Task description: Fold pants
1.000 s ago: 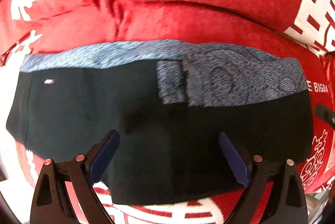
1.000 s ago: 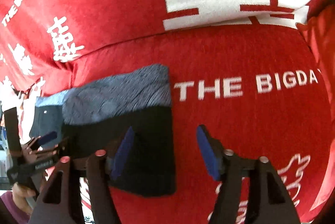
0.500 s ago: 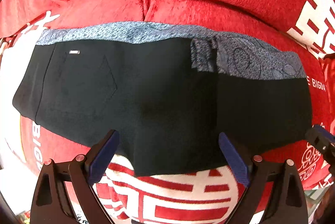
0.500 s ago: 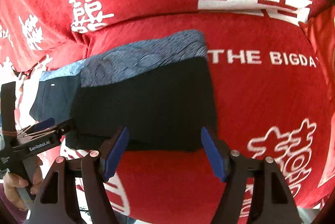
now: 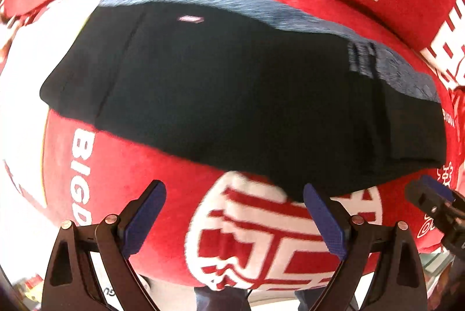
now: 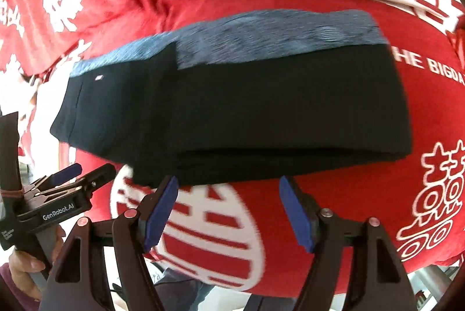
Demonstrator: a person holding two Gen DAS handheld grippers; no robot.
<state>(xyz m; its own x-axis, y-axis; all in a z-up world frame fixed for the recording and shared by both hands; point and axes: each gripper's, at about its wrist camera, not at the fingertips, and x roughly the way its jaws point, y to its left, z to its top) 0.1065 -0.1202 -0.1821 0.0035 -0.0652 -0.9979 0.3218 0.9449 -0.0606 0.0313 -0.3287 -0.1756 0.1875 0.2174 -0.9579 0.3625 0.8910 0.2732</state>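
Hovering both grippers, left (image 5: 234, 216) and right (image 6: 228, 209), fingers wide and empty, just short of the black folded pants with a blue-grey waistband (image 6: 232, 110) lying on the red printed blanket (image 6: 334, 209), you seemed between folds, needing a fresh edge grip next.

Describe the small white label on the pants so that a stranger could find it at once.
A red blanket with white letters covers everything, and folded black pants lie on it. Along their far edge runs a blue-grey waistband. The label sits just below that band near the pants' left end, the only pale mark on the black cloth.
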